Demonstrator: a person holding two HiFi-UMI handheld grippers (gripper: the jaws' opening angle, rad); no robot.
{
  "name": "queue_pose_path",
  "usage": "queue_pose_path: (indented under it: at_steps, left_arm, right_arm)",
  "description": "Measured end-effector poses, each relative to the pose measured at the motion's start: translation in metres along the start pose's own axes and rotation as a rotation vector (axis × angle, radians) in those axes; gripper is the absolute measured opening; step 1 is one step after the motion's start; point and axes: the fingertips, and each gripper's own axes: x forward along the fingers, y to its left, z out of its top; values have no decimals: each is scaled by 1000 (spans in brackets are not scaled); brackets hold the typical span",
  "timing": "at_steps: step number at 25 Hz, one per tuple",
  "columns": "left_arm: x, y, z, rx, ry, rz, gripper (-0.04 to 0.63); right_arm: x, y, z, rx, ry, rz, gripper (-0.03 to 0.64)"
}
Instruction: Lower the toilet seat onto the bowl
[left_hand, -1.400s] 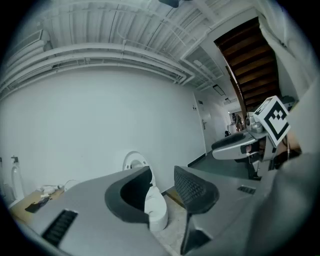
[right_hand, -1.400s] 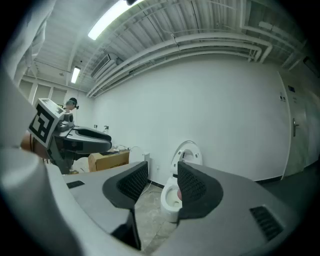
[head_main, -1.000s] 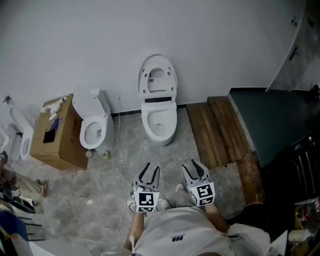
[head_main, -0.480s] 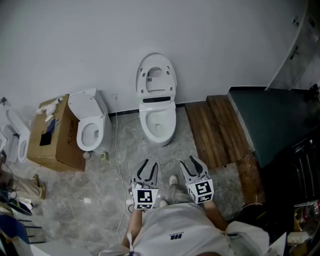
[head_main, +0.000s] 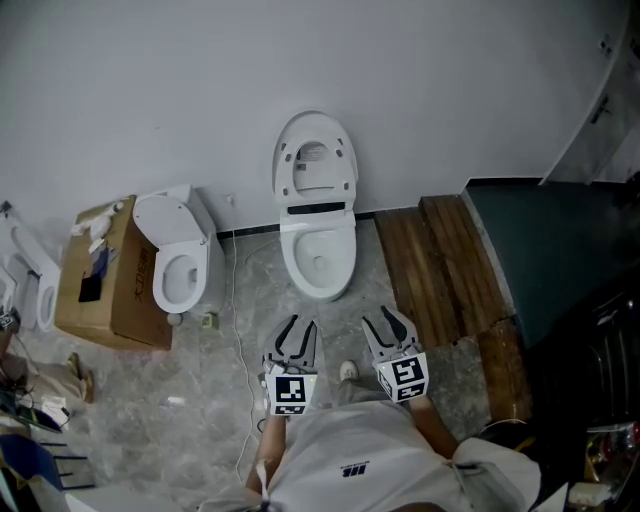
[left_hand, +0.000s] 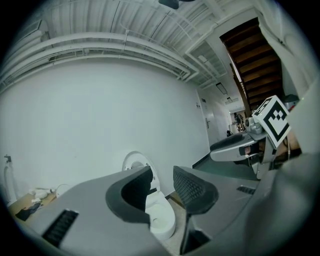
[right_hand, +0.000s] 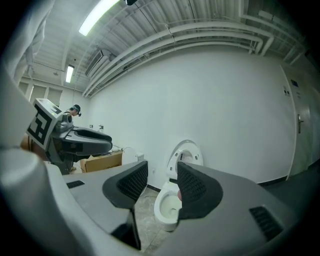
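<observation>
A white toilet stands against the wall, its bowl (head_main: 318, 262) uncovered. Its seat and lid (head_main: 315, 165) stand upright against the wall. My left gripper (head_main: 295, 328) and right gripper (head_main: 388, 320) hover side by side over the floor, a short way in front of the bowl, both pointing at it. Both are shut with nothing between the jaws. In the left gripper view the left gripper (left_hand: 162, 176) frames the bowl (left_hand: 161, 221) and raised seat (left_hand: 133, 162). In the right gripper view the right gripper (right_hand: 162, 172) frames the bowl (right_hand: 167, 209) and seat (right_hand: 187, 151).
A second toilet (head_main: 175, 265) and a cardboard box (head_main: 100, 285) stand to the left. Wooden boards (head_main: 435, 262) lie to the right of the bowl, beside a dark raised platform (head_main: 560, 240). A thin cable (head_main: 238, 325) runs across the stone floor.
I have stepped forward, so both grippers are nearer the toilet bowl. The seat and lid still stand upright.
</observation>
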Motion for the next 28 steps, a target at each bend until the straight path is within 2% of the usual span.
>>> queue_pose_path:
  at_steps: [14, 28]
  left_arm:
    - [101, 26, 11, -12, 39, 65, 153]
    - [169, 33, 16, -7, 68, 111, 150]
  right_arm:
    - [87, -73, 13, -19, 14, 68, 167]
    - [136, -128, 10, -16, 28, 110, 167]
